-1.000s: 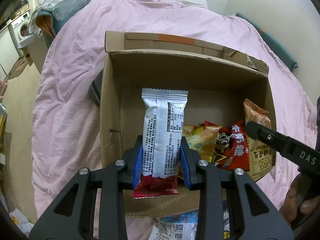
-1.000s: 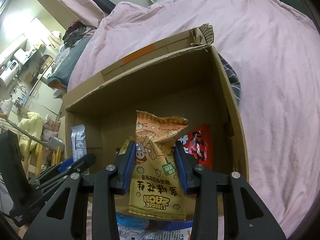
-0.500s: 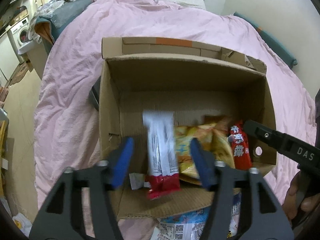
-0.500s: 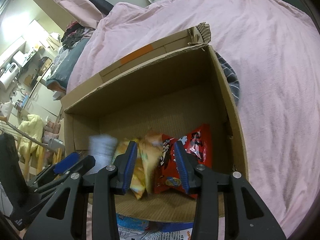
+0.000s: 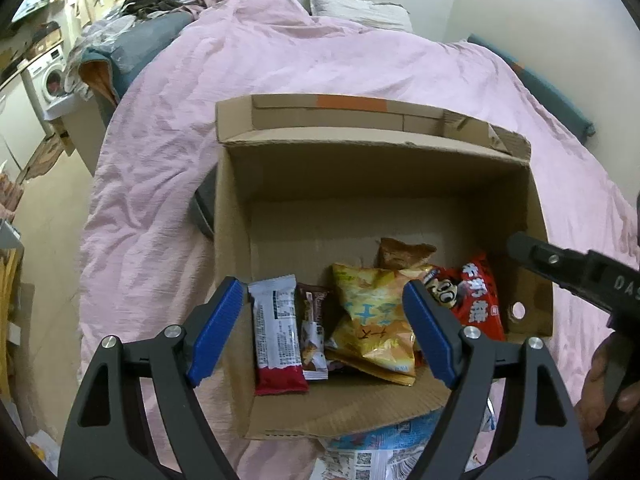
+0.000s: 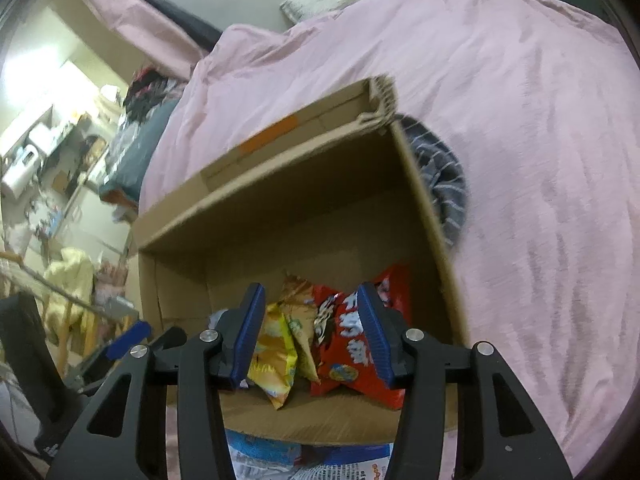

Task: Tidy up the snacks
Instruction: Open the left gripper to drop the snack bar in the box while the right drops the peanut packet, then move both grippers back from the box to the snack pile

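Note:
An open cardboard box (image 5: 532,216) (image 6: 424,208) sits on a pink bed cover. Inside lie a silver and red snack bar (image 5: 276,336), a small brown packet (image 5: 314,328), a yellow chip bag (image 5: 372,316) (image 6: 272,356), an orange-brown bag (image 5: 404,252) (image 6: 298,304) and a red bag (image 5: 478,300) (image 6: 348,340). My left gripper (image 5: 324,332) is open and empty above the box's near side. My right gripper (image 6: 312,336) is open and empty over the bags; it also shows in the left wrist view (image 5: 560,272).
The pink bed cover (image 5: 320,64) spreads around the box. A grey striped cloth (image 6: 444,188) lies under the box's right side. Blue and white packaging (image 5: 368,452) lies in front of the box. A washing machine (image 5: 48,80) and clutter stand at far left.
Both grippers opened and let go: the snack bar and the orange-brown bag dropped into the box. Both grippers have drawn back and up a little.

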### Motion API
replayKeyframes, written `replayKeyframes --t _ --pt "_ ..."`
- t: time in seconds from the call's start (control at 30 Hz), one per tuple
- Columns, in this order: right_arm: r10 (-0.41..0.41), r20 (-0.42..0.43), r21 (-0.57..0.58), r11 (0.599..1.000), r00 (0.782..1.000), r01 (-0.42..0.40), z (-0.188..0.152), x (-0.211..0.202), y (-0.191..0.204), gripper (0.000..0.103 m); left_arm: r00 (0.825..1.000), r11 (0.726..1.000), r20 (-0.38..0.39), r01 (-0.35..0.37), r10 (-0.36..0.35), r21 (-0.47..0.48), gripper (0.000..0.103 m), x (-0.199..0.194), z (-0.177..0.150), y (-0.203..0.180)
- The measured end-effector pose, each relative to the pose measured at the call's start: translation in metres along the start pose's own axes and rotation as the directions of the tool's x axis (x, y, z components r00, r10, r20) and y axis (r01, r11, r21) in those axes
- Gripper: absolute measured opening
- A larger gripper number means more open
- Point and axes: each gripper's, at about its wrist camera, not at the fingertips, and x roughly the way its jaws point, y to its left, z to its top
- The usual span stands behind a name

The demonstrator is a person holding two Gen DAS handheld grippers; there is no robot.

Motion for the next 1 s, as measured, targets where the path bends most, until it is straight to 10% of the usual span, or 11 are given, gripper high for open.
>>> replayKeyframes --t 0.7,1.0 --pt "0.050 0.063 0.098 0.994 0.997 -0.056 -0.014 -0.058 -0.012 0.052 1.000 0.994 0.024 -0.006 0.009 -0.105 0.080 -0.046 -0.016 0.038" --pt "0.036 0.035 0.133 0.990 0.999 -0.040 -0.047 -0.091 -0.033 0.061 0.992 0.993 -0.125 -0.002 -0.013 -0.121 0.080 -0.050 -0.063 0.059"
